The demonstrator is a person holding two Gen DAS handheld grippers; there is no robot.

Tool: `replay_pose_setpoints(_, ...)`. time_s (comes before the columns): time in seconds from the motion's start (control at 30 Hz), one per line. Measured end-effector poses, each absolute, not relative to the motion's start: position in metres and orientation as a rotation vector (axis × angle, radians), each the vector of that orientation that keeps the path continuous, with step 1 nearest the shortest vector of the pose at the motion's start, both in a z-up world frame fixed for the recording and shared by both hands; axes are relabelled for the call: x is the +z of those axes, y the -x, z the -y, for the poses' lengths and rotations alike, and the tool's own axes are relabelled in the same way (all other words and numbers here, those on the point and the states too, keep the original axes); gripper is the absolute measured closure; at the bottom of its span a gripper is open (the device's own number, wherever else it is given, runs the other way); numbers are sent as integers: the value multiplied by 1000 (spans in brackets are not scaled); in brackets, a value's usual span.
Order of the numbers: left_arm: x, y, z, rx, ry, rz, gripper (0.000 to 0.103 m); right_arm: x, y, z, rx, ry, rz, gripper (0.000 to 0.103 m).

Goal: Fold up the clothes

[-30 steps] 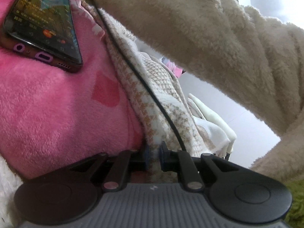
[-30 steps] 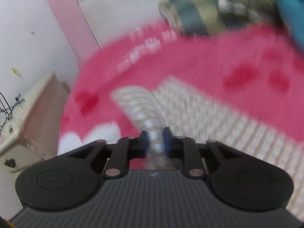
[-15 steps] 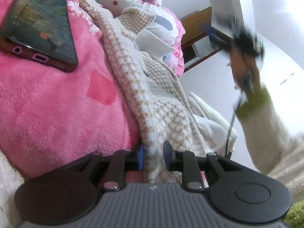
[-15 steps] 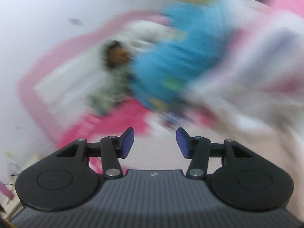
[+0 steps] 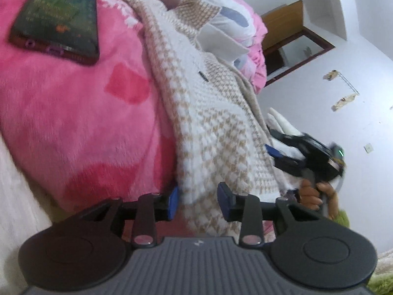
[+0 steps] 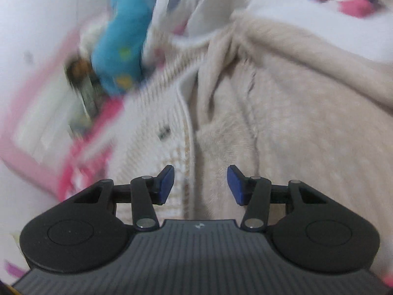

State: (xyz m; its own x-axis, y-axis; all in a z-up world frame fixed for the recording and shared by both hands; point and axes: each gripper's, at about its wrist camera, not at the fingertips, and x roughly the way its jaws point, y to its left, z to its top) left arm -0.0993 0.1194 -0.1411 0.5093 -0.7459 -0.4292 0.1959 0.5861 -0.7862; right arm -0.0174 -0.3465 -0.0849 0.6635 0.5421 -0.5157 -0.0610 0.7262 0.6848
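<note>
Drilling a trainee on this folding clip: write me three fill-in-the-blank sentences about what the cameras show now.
1. The phone lies on the ____ fleece blanket.
2. The cloth between the left gripper pads is the beige-and-white ____ garment.
3. The right gripper has its jaws ____, above cream fleece.

Missing words: pink; houndstooth; open

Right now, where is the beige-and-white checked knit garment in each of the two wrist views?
Left wrist: the checked knit garment runs down the centre, ending between the left gripper fingers.
Right wrist: it lies blurred at lower centre-left, beside a cream fleece garment.
Shared landmark: the small dark tag on the knit.
</note>
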Motion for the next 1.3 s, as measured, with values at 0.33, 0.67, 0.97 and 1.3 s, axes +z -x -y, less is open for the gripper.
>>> replay_pose_setpoints(0.33,-130,102,-111,-592,794,-838,86,-154,122,390,168,-1148,-747,50)
replay_pose_setpoints(0.67,-120,94,-106,-571,948,-782,95,-157,81,370,276,-1141,-634,97)
replay_pose_setpoints(0.97,-86,116,-116,-528,854,-758,96,-82,136,414,128,-863,-537,102)
replay_pose_setpoints(1.3,-109,115,-117,-491,815,-805,95,-66,166,407,33,-621,-606,97)
